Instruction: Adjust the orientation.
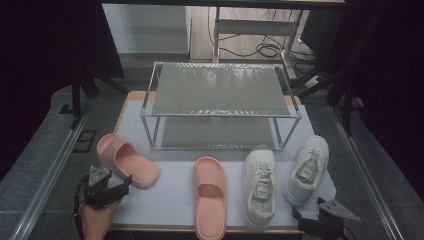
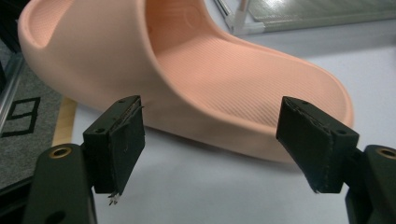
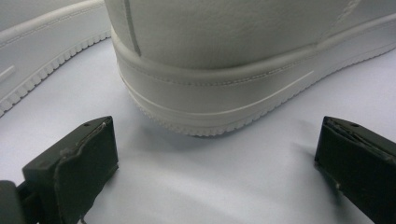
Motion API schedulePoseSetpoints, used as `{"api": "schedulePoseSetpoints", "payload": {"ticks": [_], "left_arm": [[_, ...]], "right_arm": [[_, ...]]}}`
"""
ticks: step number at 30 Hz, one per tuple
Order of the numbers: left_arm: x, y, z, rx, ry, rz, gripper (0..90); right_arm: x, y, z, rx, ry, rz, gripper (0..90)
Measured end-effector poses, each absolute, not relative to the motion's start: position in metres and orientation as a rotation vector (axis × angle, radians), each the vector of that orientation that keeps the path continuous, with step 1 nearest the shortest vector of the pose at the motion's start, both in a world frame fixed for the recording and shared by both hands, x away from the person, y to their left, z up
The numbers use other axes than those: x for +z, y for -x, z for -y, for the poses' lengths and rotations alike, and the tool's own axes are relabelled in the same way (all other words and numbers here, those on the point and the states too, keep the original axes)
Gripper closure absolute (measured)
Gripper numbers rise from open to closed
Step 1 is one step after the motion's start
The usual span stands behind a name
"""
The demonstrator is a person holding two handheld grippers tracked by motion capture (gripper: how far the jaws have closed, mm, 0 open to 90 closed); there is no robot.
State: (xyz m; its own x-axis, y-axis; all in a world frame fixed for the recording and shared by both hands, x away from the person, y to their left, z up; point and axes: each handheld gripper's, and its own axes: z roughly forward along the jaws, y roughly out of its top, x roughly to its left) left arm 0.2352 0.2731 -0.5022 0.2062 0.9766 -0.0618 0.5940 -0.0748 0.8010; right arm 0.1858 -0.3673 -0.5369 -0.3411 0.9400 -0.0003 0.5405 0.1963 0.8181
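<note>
The left gripper (image 1: 121,183) is held with its jaws spread wide and nothing between them; the pink slipper (image 2: 196,79) lies just ahead of the jaw tips, side-on, its heel end toward the right jaw, apart from both pads. The right gripper (image 1: 311,215) is likewise held open and empty, with the heel of a white sneaker (image 3: 233,60) just ahead of it and a second white sneaker (image 3: 42,51) off to its left. A second pink slipper (image 1: 209,197) lies between the two grippers, and a two-tier metal rack (image 1: 220,102) stands beyond all the shoes. The work is judged to be a reach for the near slipper. Risk noted: the slipper's side wall is broad and soft, so a closure over the full width may squash it, or it may slide away across the smooth white mat (image 1: 165,200). The gap to the slipper is judged from a foreshortened view and may be larger than it looks.
</note>
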Motion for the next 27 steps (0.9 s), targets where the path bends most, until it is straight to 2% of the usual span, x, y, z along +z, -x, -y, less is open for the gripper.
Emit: {"api": "schedulePoseSetpoints", "payload": {"ticks": [16,27], "left_arm": [[-0.498,-0.265,-0.274,0.727,-1.743,-1.547,23.4],[-0.480,-0.266,-0.261,0.744,-1.741,-1.482,25.5]], "right_arm": [[-0.537,-0.186,0.367,1.021,-1.376,-1.964,0.0],[-0.537,-0.186,0.367,1.021,-1.375,-1.964,0.0]]}}
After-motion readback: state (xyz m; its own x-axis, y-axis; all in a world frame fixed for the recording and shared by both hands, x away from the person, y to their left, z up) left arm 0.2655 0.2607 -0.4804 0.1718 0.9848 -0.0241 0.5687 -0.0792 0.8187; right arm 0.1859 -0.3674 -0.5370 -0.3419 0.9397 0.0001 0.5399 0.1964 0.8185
